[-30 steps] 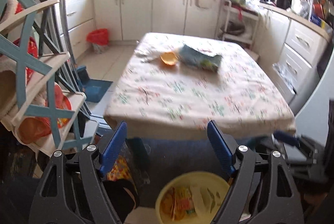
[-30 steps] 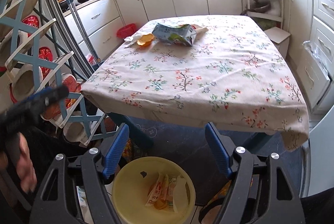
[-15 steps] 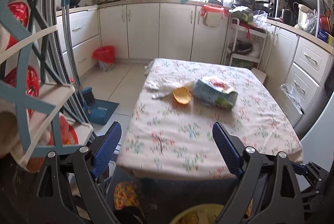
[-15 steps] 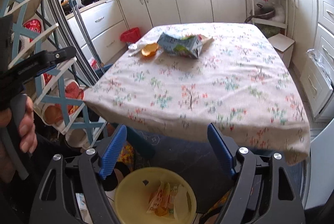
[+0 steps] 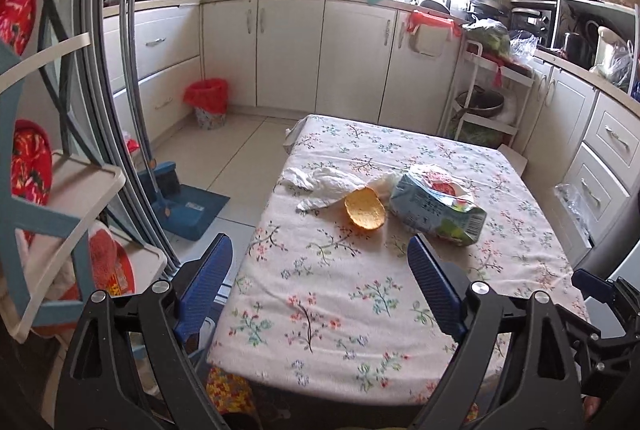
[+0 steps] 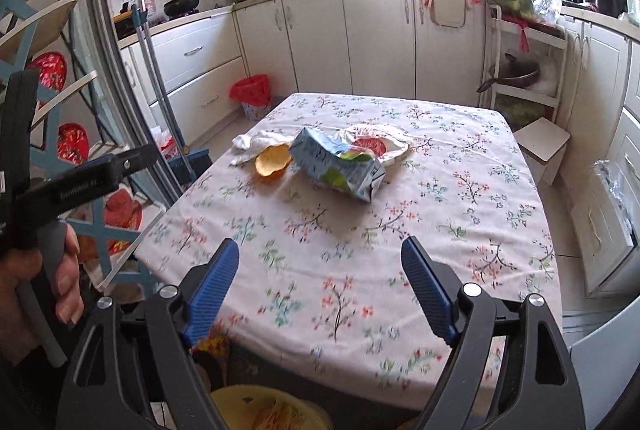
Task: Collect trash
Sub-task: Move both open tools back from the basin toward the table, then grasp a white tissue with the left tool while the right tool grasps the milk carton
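Two grippers, both over the near edge of a table (image 5: 360,330) under a flowered cloth. Left gripper (image 5: 320,278): blue pads spread wide, released, nothing between them. Right gripper (image 6: 320,278): jaws opening, likewise empty.

Trash bunched toward the far left of the tabletop, around 12 o'clock from either gripper and well apart from both. Crumpled blue-green snack bag (image 5: 436,205) lying on its side, torn mouth up. Orange peel (image 5: 365,207), cupped, touching the bag at its 9 o'clock. White crumpled tissue (image 5: 320,183) just beyond the peel, at about 10 o'clock from it.

Yellow bin (image 6: 264,410) at 6 o'clock in the right wrist view, below the table edge, wrappers inside. Red-lined wastebasket (image 5: 207,101) on the floor by the cabinets, at 10 o'clock from the table.
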`<action>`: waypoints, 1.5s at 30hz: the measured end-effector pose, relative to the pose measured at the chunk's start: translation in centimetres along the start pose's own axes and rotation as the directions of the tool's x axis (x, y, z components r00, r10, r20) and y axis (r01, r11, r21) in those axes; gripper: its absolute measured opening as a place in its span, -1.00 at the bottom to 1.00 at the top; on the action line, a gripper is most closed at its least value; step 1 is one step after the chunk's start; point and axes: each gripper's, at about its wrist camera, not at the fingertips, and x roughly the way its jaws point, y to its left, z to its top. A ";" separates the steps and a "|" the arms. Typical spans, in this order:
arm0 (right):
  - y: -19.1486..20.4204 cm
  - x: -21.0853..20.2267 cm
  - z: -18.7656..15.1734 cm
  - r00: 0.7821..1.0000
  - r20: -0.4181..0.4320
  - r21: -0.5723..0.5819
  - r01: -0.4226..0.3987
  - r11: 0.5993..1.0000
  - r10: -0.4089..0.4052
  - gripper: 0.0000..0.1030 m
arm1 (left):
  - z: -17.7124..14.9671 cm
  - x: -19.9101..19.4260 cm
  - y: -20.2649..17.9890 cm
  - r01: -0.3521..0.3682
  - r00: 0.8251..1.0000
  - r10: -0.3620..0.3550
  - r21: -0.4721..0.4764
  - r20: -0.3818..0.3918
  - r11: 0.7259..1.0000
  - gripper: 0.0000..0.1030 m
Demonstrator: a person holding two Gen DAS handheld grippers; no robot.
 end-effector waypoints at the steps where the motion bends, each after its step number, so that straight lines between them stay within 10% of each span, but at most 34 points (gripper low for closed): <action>1: -0.1 0.3 0.1 1.000 -0.002 0.003 0.000 1.000 0.000 0.56 | 0.1 0.2 -0.1 -0.003 1.000 0.003 0.001 0.001 1.000 0.65; 20: -0.1 1.5 0.7 1.000 -0.006 0.014 -0.014 1.000 0.014 0.58 | 0.9 0.5 -0.6 -0.006 1.000 0.006 0.006 0.015 1.000 0.67; 45: -1.5 10.3 6.8 0.998 -0.053 -0.059 0.011 0.998 -0.014 0.58 | 2.6 11.7 0.8 0.002 0.966 -0.032 -0.115 -0.256 0.993 0.68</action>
